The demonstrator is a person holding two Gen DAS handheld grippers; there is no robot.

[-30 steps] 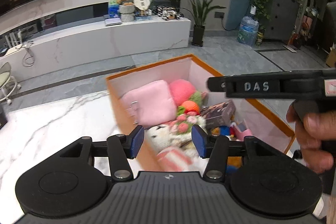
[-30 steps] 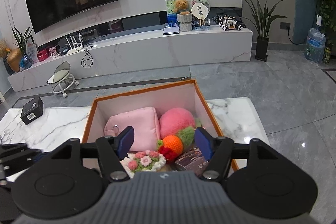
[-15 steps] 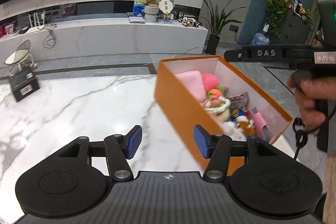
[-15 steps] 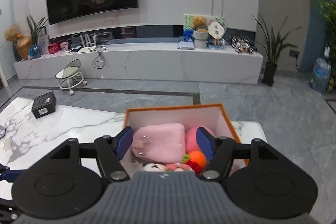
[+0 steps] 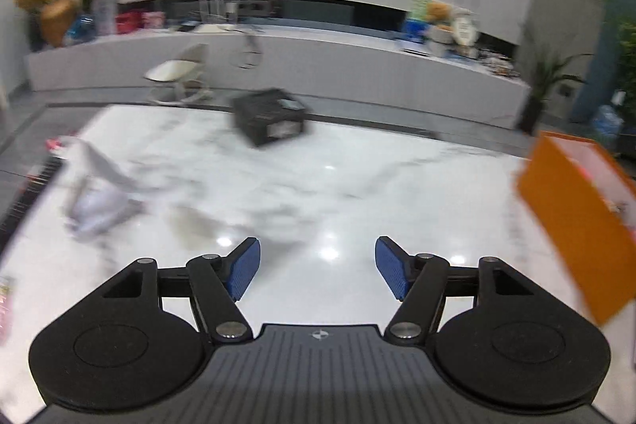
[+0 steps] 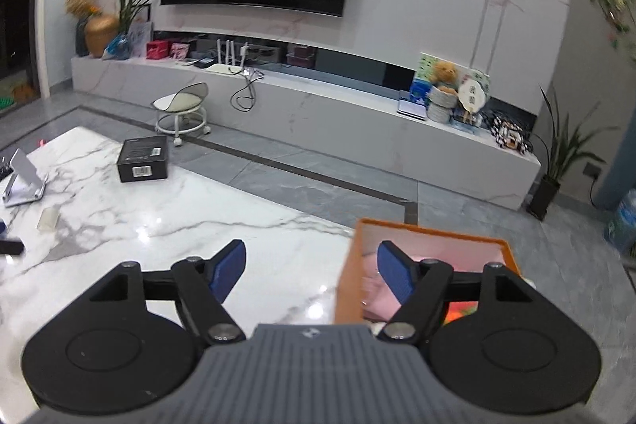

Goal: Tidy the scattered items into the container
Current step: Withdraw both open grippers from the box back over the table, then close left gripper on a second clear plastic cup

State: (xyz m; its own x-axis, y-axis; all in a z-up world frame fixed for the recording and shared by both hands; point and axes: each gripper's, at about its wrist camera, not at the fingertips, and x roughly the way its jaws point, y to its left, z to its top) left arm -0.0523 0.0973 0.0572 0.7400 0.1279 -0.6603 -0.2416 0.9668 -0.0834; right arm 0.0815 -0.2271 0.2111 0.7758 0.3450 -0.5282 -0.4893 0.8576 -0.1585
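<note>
The orange box (image 5: pixel 576 221) stands at the right edge of the white marble table (image 5: pixel 357 177); in the right wrist view the orange box (image 6: pixel 397 231) sits just below my right gripper, with pink soft items inside. My left gripper (image 5: pixel 317 271) is open and empty above bare table. My right gripper (image 6: pixel 311 271) is open and empty over the box's left rim. A black carton (image 5: pixel 270 116) lies at the table's far side, also in the right wrist view (image 6: pixel 143 159). A white folded stand (image 5: pixel 97 193), blurred, lies at left; it shows in the right wrist view (image 6: pixel 22 177).
A small pale block (image 6: pixel 47 218) and a dark object (image 6: pixel 10 247) lie near the table's left edge. A keyboard-like strip (image 5: pixel 28 181) runs along the left edge. Beyond the table are a stool (image 6: pixel 181 106) and a long TV bench (image 6: pixel 318 114).
Both grippers have swung left, away from the box. The box has slid to the right edge of the left wrist view, and the carton and stand have come into view. Both stay open.
</note>
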